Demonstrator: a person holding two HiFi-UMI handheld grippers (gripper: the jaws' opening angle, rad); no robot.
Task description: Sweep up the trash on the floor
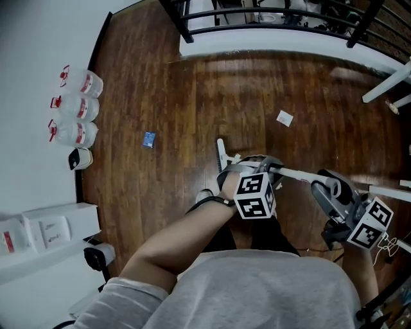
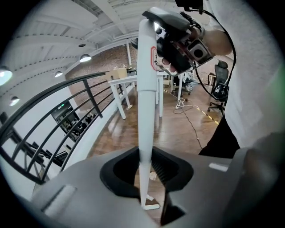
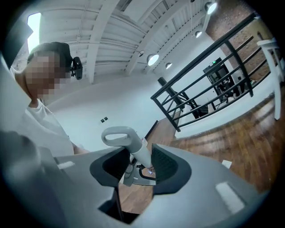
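A white broom pole runs across in front of me, and its lower end rests on the wood floor. My left gripper is shut on the pole low down; in the left gripper view the pole rises straight up from between the jaws. My right gripper is shut on the same pole just below its grey loop handle. A white paper scrap lies on the floor ahead of the broom, and a small blue piece lies to the left.
Several plastic bottles stand along the left wall, with a white shelf unit nearer me. A black railing closes off the far side. White table legs stand at the right, and a cable trails on the floor.
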